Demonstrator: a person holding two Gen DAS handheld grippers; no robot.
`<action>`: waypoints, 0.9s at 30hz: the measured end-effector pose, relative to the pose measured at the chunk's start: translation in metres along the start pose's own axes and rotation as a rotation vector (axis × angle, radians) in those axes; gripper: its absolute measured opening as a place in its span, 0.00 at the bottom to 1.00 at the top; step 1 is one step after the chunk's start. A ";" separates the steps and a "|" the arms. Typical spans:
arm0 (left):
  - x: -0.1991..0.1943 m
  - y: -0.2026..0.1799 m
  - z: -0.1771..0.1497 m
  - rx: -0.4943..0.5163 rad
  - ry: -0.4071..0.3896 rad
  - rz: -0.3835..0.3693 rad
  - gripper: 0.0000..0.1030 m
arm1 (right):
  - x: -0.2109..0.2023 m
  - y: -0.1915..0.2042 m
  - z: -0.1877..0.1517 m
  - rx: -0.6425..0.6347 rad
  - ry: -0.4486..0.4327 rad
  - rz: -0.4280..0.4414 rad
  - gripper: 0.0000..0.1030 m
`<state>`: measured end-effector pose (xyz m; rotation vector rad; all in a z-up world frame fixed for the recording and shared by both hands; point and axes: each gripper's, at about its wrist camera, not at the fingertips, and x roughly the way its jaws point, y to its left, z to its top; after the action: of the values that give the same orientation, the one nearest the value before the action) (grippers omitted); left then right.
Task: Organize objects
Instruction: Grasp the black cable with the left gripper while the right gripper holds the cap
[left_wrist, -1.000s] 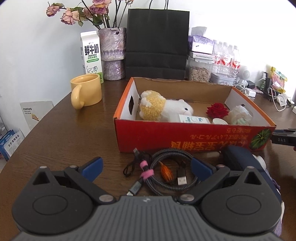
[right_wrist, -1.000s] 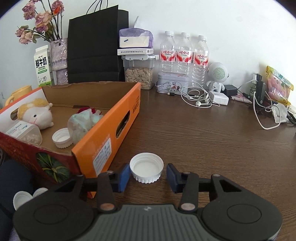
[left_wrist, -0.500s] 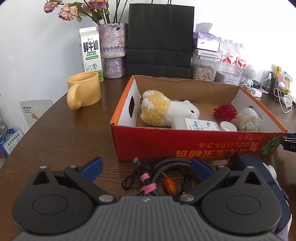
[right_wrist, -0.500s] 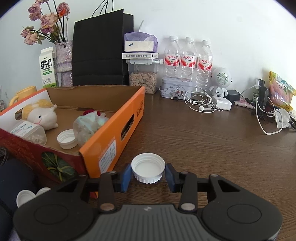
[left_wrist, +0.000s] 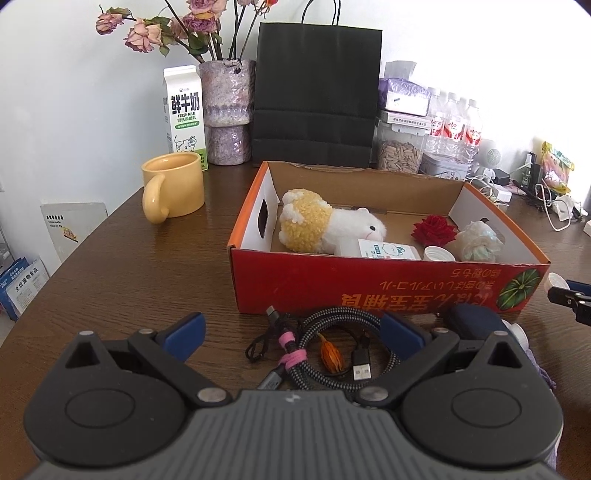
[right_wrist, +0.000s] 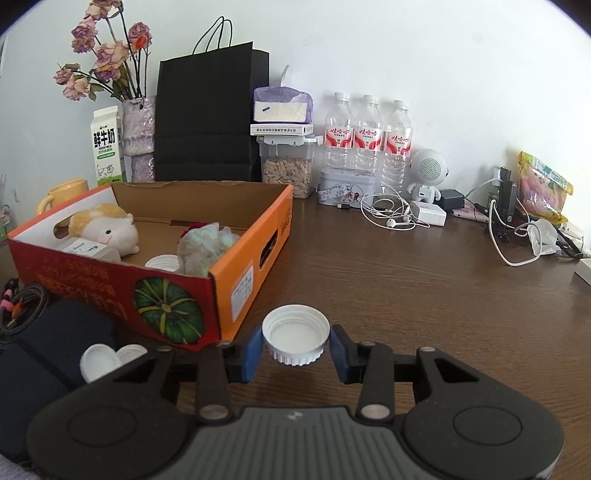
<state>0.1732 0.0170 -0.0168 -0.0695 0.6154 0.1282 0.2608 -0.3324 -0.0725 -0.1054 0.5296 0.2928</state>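
Cables lie coiled on the dark wooden table (left_wrist: 110, 266), on the near side of the cardboard box (left_wrist: 384, 284): a braided USB cable (left_wrist: 332, 321) bound with a pink tie, directly ahead of the left gripper (left_wrist: 291, 332), whose blue fingers stand wide apart with nothing between them. Inside the box, from left to right, rest a plush lamb (left_wrist: 325, 225), a small white bottle (left_wrist: 388, 253), a red rose (left_wrist: 434, 229), a white cap (left_wrist: 437, 254) and a crumpled pale bundle (left_wrist: 478, 242). Further right, beyond the box's near right corner, the right gripper (right_wrist: 295, 349) pinches a white bottle cap (right_wrist: 295, 338) across its width, open side up, apparently clear of the tabletop. The box opening lies up and to the left of this cap, so the right hand is probably the one to carry it over the orange side wall. Two more white caps (right_wrist: 107, 360) sit on the table at the near left of the right wrist view, beside a dark pouch (right_wrist: 55, 347).
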 end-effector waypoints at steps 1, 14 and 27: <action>-0.003 0.001 -0.001 -0.001 -0.003 -0.001 1.00 | -0.007 0.001 -0.002 0.001 -0.007 0.001 0.37; -0.038 0.007 -0.020 -0.008 -0.019 -0.030 1.00 | -0.080 0.041 -0.024 -0.019 -0.079 0.036 0.37; -0.059 0.010 -0.058 0.025 0.007 -0.078 1.00 | -0.112 0.081 -0.048 0.024 -0.084 0.083 0.37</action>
<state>0.0909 0.0152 -0.0301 -0.0696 0.6201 0.0450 0.1209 -0.2913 -0.0577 -0.0479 0.4545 0.3706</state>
